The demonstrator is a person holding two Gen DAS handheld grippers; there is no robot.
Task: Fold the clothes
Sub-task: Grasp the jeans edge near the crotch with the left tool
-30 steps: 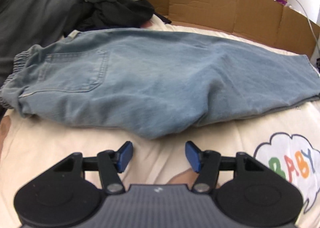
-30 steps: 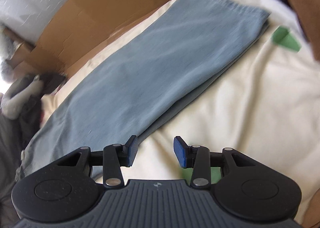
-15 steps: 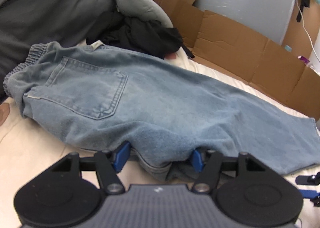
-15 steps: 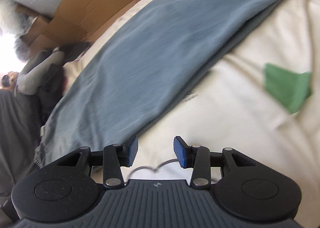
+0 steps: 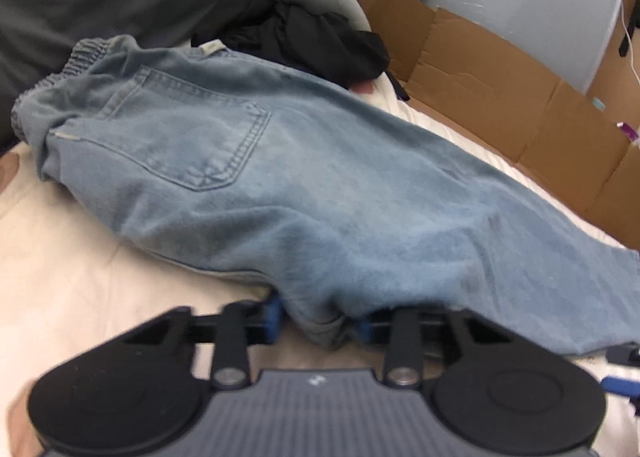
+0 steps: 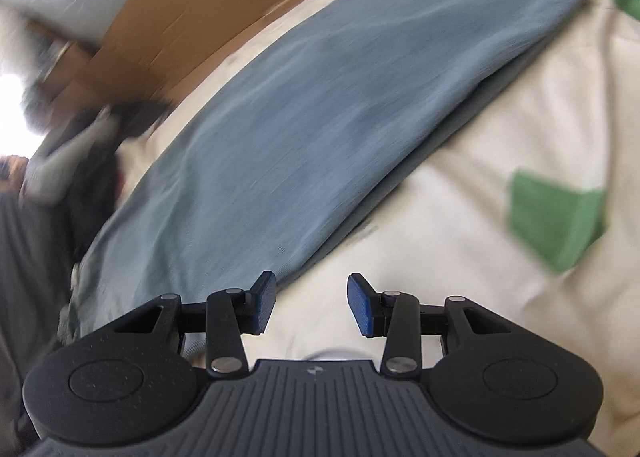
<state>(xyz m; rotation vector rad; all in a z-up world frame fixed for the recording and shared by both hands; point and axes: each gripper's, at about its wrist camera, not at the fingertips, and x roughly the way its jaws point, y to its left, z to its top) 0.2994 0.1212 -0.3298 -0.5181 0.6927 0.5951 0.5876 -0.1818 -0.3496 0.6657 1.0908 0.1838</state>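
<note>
a pair of light blue jeans (image 5: 320,177) lies folded lengthwise across a cream sheet (image 5: 80,269), waistband toward a dark pile of clothes (image 5: 320,41) and leg running toward the cardboard wall (image 5: 500,89). the left gripper (image 5: 320,321) sits at the near edge of the jeans with a bunched fold of denim between its blue fingers (image 5: 272,315), though the pads are partly hidden and blurred, so whether they are clenched on it cannot be told. the right gripper (image 6: 311,307) hovers over the sheet just beside the leg's near edge, its fingers (image 6: 362,305) spread apart and holding nothing, with a green patch (image 6: 556,221) on the sheet to its right.
</note>
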